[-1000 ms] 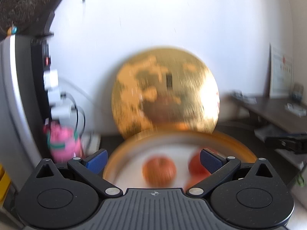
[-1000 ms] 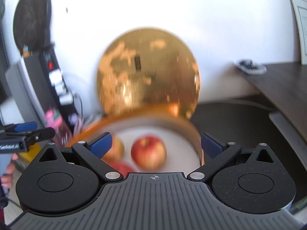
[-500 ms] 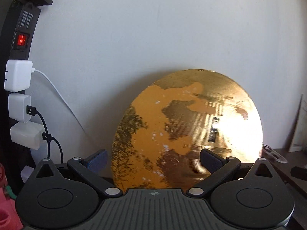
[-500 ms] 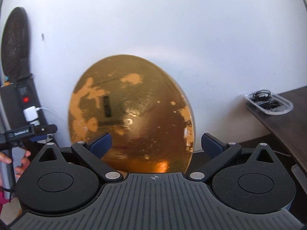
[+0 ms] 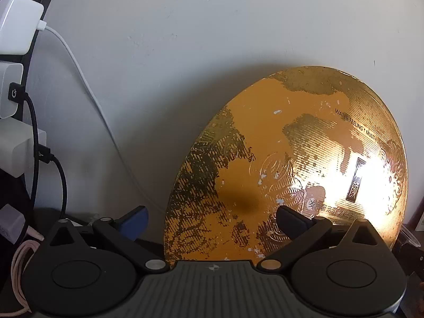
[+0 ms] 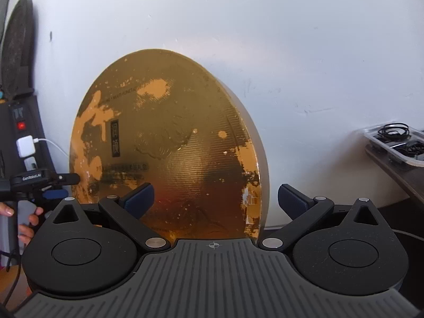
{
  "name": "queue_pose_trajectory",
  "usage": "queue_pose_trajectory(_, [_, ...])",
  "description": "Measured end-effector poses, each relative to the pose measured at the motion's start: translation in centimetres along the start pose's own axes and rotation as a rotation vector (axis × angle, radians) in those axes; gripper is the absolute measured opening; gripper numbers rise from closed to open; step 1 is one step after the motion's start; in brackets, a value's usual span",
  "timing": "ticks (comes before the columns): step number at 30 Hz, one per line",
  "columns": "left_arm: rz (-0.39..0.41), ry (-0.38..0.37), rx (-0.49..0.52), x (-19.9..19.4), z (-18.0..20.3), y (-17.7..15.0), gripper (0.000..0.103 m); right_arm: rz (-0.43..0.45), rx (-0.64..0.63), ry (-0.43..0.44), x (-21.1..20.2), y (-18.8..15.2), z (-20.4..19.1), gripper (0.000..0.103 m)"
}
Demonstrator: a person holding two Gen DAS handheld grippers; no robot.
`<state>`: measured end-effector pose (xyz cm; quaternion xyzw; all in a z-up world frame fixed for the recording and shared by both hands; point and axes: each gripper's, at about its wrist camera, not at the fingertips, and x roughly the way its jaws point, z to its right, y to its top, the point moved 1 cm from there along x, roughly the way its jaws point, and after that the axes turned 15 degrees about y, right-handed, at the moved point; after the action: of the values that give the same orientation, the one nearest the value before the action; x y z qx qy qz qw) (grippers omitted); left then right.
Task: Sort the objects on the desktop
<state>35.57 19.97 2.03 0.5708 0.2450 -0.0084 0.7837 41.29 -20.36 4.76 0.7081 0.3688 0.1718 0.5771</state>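
Note:
A round gold lid point(image 5: 286, 169) with worn orange patches leans upright against the white wall. The right wrist view shows the same gold lid point(image 6: 169, 145). My left gripper point(image 5: 212, 221) is open and empty, raised and pointing at the lid's lower left part. My right gripper point(image 6: 215, 198) is open too, with nothing between its fingers, facing the lid's lower right edge. At the left edge of the right wrist view the left gripper point(image 6: 50, 185) appears, held by a hand point(image 6: 26, 220). The tray of fruit seen earlier is out of view.
A black power strip point(image 6: 23, 127) with white chargers point(image 5: 16, 23) and cables point(image 5: 79, 74) stands at the left. A pink cable coil point(image 5: 18, 273) lies below it. At the right, a clear box of black bands point(image 6: 397, 140) sits on a dark shelf point(image 6: 397, 177).
Both grippers have lifted and tilted up: the orange-rimmed tray with apples dropped out of view and the gold lid and wall now fill both views. Both grippers stayed open.

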Motion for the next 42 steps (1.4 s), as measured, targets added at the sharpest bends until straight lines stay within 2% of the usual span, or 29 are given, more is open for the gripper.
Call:
queue_pose_trajectory(4, [0.013, -0.025, -0.003, 0.6, 0.0, -0.4, 0.103, 0.007, -0.017, 0.015, 0.1, 0.1, 0.1, 0.102])
queue_pose_trajectory(9, [-0.009, -0.011, -0.001, 1.9, 0.3, -1.0, 0.103, 0.003, -0.01, 0.007, 1.7, 0.0, 1.2, 0.103])
queue_pose_trajectory(19, [0.054, -0.082, -0.011, 2.4, 0.8, -1.4, 0.103, 0.03, 0.009, 0.085, 4.3, 0.0, 3.5, 0.103])
queue_pose_trajectory(27, [0.076, -0.069, -0.001, 2.4, 1.8, -1.8, 0.103, 0.053, 0.008, 0.092, 4.6, -0.3, 3.6, 0.103])
queue_pose_trajectory(31, [0.142, -0.075, -0.015, 1.3, 1.9, -1.6, 0.103, 0.118, -0.064, 0.083, 3.9, -0.1, 2.4, 0.103])
queue_pose_trajectory(35, [0.233, -0.094, -0.033, -0.9, 2.3, -0.4, 0.102, 0.204, -0.12, 0.08, 2.2, 1.6, 0.7, 0.103])
queue_pose_trajectory(39, [0.325, -0.129, -0.041, -4.3, 3.0, 1.1, 0.102, 0.279, -0.169, 0.084, -0.8, 4.0, -1.5, 0.103])
queue_pose_trajectory(42, [0.352, -0.142, -0.051, -7.5, 3.8, 2.1, 0.102, 0.32, -0.189, 0.073, -3.6, 5.7, -3.5, 0.103])
